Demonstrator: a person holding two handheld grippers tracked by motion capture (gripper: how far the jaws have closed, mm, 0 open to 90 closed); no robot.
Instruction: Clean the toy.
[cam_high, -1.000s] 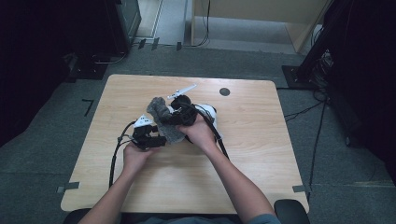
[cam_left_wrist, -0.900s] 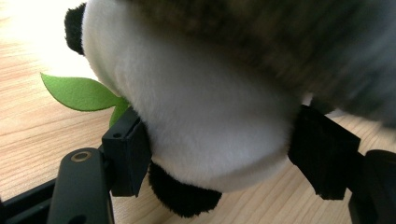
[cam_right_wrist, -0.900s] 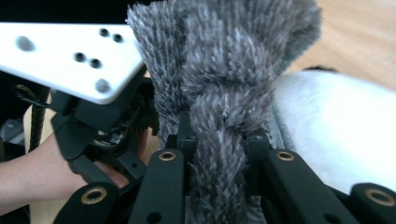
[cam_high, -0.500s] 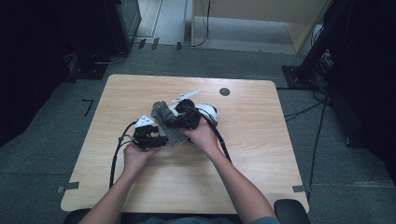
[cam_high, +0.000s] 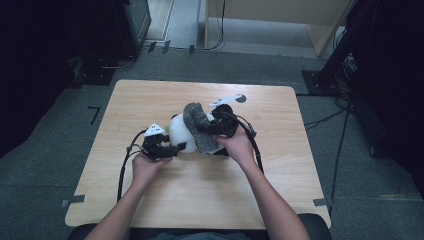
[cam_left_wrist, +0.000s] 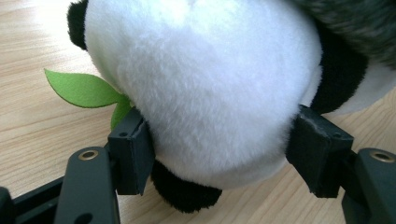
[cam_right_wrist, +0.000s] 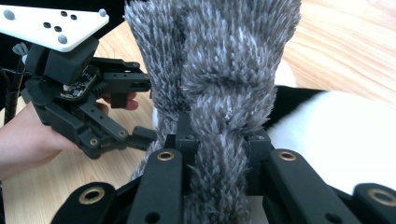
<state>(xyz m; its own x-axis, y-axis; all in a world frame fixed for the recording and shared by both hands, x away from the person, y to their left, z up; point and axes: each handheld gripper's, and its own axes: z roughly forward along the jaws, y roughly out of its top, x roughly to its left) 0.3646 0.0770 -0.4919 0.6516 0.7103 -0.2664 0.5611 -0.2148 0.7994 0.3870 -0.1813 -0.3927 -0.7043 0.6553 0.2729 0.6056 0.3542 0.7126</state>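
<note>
Table: light wood, rounded corners (grey floor around it)
Panda plush: lying mid-table
Green leaf: flat on the wood

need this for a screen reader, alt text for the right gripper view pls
The right gripper is shut on a fuzzy grey scarf draped over a black-and-white plush panda. At left, a hand holds the left gripper over the wooden table.

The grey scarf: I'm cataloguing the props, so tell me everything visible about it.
The grey scarf is a fuzzy, mottled grey-and-white strip of plush knit. It drapes over the plush panda near the middle of the table, hanging in folds down the toy's side. The right tongs are shut on a bunched part of it. The left tongs clasp the panda's white body, not the scarf.
</note>
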